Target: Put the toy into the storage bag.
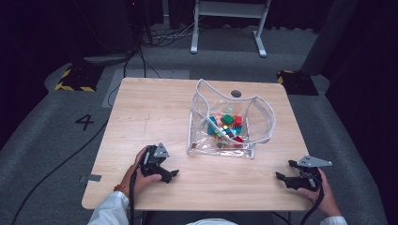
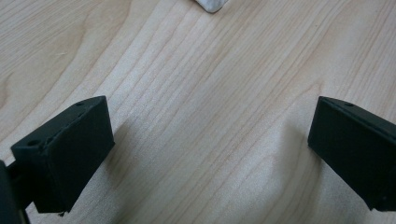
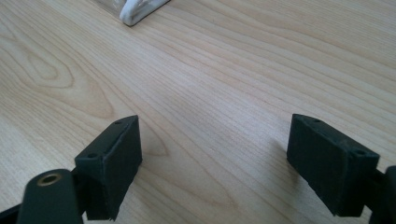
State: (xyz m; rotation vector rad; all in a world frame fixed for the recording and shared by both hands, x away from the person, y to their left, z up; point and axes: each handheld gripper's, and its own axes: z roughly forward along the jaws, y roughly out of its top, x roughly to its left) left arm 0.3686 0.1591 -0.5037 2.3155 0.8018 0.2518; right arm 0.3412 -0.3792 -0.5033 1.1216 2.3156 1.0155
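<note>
A clear plastic bag (image 1: 202, 119) with white trim stands open on the wooden table (image 1: 150, 108), right of centre. Several small coloured cubes (image 1: 227, 127) lie inside it. My left gripper (image 1: 172, 175) rests on the table near the front left, below the bag's left corner, jaws wide apart with bare wood between them (image 2: 210, 140). A white corner of the bag (image 2: 211, 4) peeks in at the top of the left gripper view. My right gripper (image 1: 284, 172) rests near the front right edge, also open over bare wood (image 3: 215, 154), with the bag's white corner (image 3: 140, 10) ahead of it.
A dark round hole (image 1: 236, 93) sits in the tabletop behind the bag. Beyond the table stand white desk legs (image 1: 195, 33), with cables on the grey floor. Yellow-black striped plates (image 1: 75, 80) lie at the far corners. A cable (image 1: 56, 168) trails off to the left.
</note>
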